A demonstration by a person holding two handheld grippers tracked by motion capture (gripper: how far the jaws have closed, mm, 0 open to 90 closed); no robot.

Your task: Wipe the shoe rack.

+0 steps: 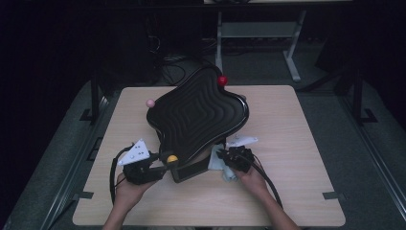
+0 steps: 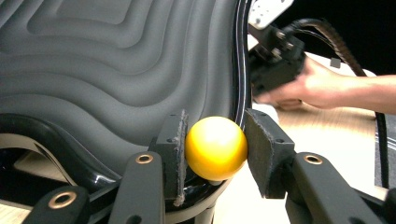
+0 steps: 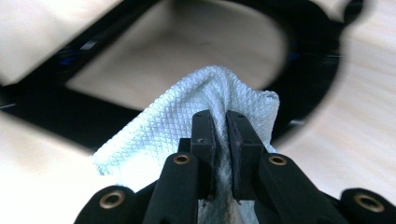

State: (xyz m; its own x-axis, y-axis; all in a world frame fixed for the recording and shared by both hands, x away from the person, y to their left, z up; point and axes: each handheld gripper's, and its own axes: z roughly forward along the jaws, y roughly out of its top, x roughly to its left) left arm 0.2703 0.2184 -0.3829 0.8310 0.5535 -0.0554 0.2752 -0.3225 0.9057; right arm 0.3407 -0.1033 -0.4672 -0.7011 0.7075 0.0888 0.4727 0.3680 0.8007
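Tray: a black wavy-edged tray (image 1: 198,115) with a ribbed grey inner face is seen tilted up on the worktop (image 1: 297,191).
Tray contents: nothing loose is seen lying inside it.
Yellow ball: a yellow ball (image 2: 216,148) is fixed at the tray's near rim.
Other balls: a red ball (image 1: 222,80) is seen at the far rim, a pink ball (image 1: 150,103) at the left rim.
Left hand-held gripper (image 2: 212,149): its pads are pressed on both sides of the yellow ball.
Right hand-held gripper (image 3: 220,135): its jaws are clamped on a white cloth (image 3: 196,107).
Cloth position: it is held just beside the tray's near right edge, above the worktop.
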